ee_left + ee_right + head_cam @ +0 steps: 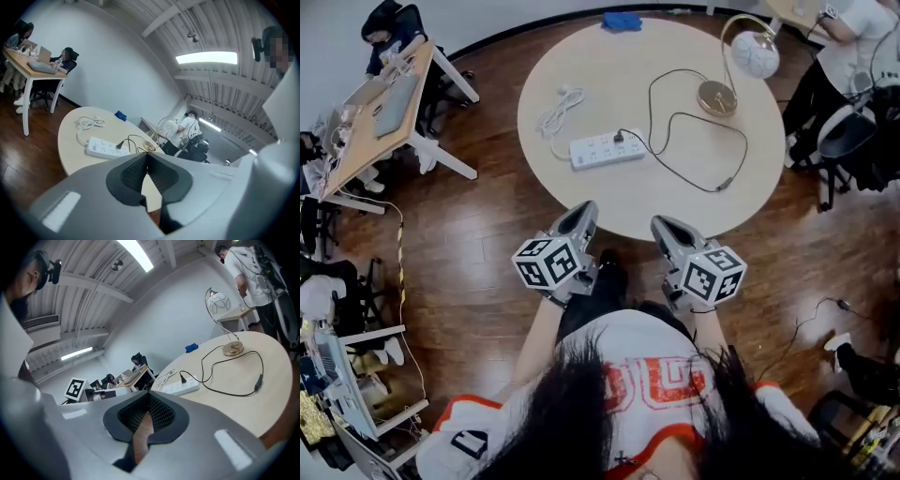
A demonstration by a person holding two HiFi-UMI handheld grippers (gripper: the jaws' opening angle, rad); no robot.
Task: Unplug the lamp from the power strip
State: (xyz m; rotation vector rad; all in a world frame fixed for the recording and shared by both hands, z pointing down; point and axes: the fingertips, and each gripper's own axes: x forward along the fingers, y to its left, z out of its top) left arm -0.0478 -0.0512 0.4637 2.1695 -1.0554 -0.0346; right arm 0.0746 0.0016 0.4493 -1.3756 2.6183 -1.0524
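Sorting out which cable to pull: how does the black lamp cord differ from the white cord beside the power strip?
The black lamp cord is dark; the white cord is pale. The black cord sprawls in loose loops from the lamp base to the power strip; the white cord lies bunched in a small coil. The black cord plugs into the strip's top; the white cord leaves its end. Both lie on the round table.

On the round beige worktop (609,202), the white power strip (607,150) is placed left of centre, the coiled white cable (560,110) behind it, the gold-based globe lamp (717,97) far right, the blue cloth (622,21) at the far edge.
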